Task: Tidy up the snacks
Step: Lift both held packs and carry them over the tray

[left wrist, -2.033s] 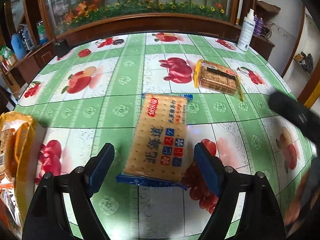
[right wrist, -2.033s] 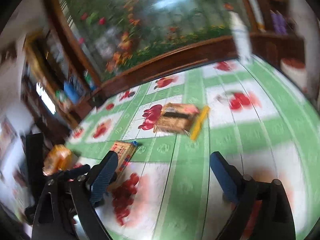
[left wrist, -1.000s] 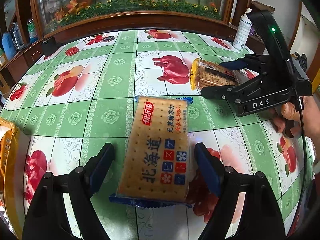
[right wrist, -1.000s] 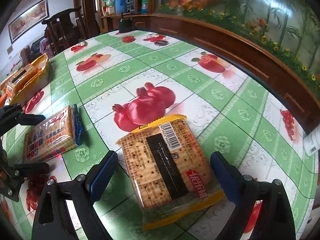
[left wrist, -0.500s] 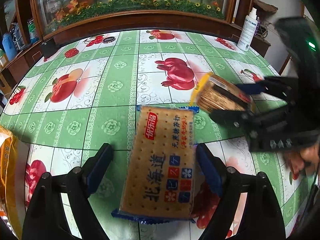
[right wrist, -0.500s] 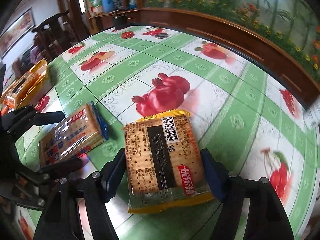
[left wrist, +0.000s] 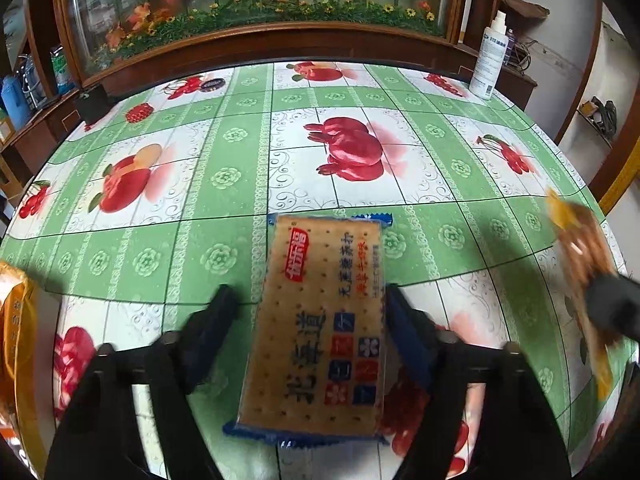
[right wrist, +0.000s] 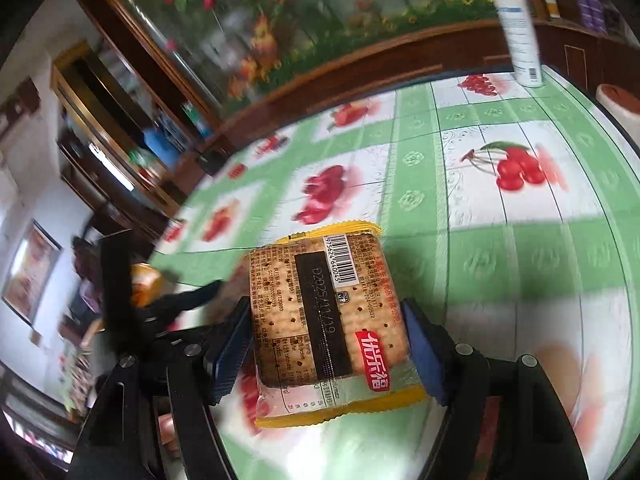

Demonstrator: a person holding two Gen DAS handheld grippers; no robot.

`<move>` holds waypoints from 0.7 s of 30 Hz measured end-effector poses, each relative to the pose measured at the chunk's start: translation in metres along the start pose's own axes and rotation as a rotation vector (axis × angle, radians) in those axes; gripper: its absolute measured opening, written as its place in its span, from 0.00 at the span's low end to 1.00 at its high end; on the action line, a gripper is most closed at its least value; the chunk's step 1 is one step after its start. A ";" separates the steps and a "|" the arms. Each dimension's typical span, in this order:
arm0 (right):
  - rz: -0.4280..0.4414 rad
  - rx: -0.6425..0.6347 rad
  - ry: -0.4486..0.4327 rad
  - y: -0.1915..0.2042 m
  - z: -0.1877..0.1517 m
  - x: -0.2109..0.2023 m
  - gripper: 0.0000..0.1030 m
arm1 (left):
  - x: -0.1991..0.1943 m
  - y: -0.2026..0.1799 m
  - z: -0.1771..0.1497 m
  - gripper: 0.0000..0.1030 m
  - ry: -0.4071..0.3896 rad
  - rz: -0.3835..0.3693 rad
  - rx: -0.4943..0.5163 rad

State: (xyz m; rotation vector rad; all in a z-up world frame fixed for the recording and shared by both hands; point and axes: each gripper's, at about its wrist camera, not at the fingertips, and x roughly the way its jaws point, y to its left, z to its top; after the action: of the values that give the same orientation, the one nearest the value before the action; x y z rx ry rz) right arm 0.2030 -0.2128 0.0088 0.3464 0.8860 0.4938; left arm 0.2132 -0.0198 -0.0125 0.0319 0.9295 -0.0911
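Cracker packs light, brittle inside, wrapper slippery; grip long sides, gently. Blue-edged pack [left wrist: 320,320] lies flat on table [left wrist: 240,184]; left gripper [left wrist: 308,320] closing around it. Right gripper [right wrist: 326,344] clamps yellow-edged pack [right wrist: 324,316], lifted off table.

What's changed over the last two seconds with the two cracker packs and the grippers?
The right gripper took hold of the yellow-edged cracker pack and lifted it off the fruit-print tablecloth. The left gripper is closing its jaws on the blue-edged cracker pack, which stayed lying there.
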 end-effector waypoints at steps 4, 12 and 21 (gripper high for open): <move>0.036 0.005 -0.049 0.014 -0.026 -0.025 0.72 | -0.006 0.000 -0.007 0.54 -0.006 0.007 0.003; 0.020 -0.063 -0.089 0.045 -0.049 -0.050 0.72 | -0.033 0.014 -0.026 0.53 -0.047 0.063 -0.042; 0.038 -0.112 -0.104 0.071 -0.062 -0.057 0.72 | -0.092 0.039 -0.046 0.53 -0.159 0.150 -0.082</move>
State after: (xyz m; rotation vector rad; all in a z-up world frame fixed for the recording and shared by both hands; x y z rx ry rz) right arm 0.1038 -0.1797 0.0435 0.2848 0.7490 0.5536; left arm 0.1248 0.0284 0.0333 0.0185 0.7685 0.0830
